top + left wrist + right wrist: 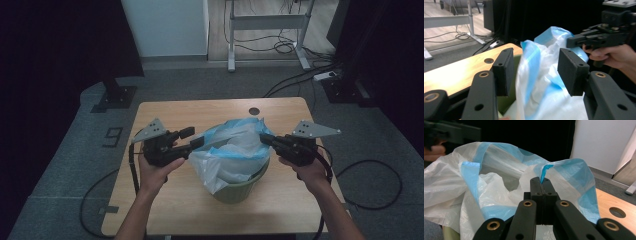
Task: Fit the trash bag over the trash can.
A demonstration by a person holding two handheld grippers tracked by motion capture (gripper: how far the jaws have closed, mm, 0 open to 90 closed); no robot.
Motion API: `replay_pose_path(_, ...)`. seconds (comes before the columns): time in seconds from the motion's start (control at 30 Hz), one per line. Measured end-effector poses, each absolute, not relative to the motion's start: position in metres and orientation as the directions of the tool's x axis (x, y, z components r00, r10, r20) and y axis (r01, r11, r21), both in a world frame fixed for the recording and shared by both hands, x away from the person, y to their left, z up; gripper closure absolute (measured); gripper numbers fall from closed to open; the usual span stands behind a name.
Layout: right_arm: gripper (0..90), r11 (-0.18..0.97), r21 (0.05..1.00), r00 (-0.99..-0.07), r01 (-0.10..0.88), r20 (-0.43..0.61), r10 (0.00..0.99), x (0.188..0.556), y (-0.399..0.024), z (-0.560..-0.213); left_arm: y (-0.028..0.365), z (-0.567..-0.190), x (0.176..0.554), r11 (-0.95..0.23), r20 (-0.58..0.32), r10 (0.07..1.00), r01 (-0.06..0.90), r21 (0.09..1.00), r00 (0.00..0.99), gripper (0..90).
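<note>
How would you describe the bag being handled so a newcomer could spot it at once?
On the wooden table stands a green bin. Bunched in its mouth is a white plastic bag, the right gripper pinching its rim. Its pale blue band along the top edge sets it apart.

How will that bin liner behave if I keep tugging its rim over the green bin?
Probably floppy: the bin liner sags in loose folds over the green bin. Likely slippery and thin; the right claw pinches just a sliver of its blue edge. The small bin may tip or slide under hard pulls.
</note>
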State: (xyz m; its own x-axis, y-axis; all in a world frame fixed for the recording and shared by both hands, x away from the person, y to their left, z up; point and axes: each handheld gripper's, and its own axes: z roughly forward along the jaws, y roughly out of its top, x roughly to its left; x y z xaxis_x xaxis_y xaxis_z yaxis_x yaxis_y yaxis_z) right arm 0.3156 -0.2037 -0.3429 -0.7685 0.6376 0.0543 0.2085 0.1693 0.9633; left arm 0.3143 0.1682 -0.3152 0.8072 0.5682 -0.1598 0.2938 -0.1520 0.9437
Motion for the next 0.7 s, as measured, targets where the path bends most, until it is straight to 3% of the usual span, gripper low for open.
replay_pose_path(0.17, 89.2, 0.17, 0.965, -0.774, 0.202, 0.051, 0.631, 0.316, -0.205, -0.343, 0.152, -0.313, 0.337, -0.235, -0.162, 0.538, 0.332, 0.913, 0.827, 38.4)
replay_pose_path(0.33, 89.2, 0.172, 0.964, -0.776, 0.204, 0.053, 0.628, 0.317, -0.206, -0.345, 0.145, -0.32, 0.351, -0.275, -0.177, 0.505, 0.352, 0.895, 0.845, 41.8)
replay_pose_path(0.47, 89.2, 0.173, 0.962, -0.774, 0.209, 0.055, 0.63, 0.318, -0.206, -0.346, 0.14, -0.323, 0.353, -0.31, -0.153, 0.505, 0.344, 0.886, 0.85, 57.7)
replay_pose_path(0.63, 89.2, 0.176, 0.963, -0.774, 0.205, 0.049, 0.632, 0.317, -0.205, -0.346, 0.136, -0.324, 0.357, -0.342, -0.139, 0.526, 0.358, 0.869, 0.839, 86.0)
replay_pose_path(0.7, 89.2, 0.175, 0.963, -0.771, 0.205, 0.048, 0.635, 0.317, -0.205, -0.346, 0.137, -0.324, 0.357, -0.326, -0.122, 0.558, 0.352, 0.877, 0.821, 90.0)
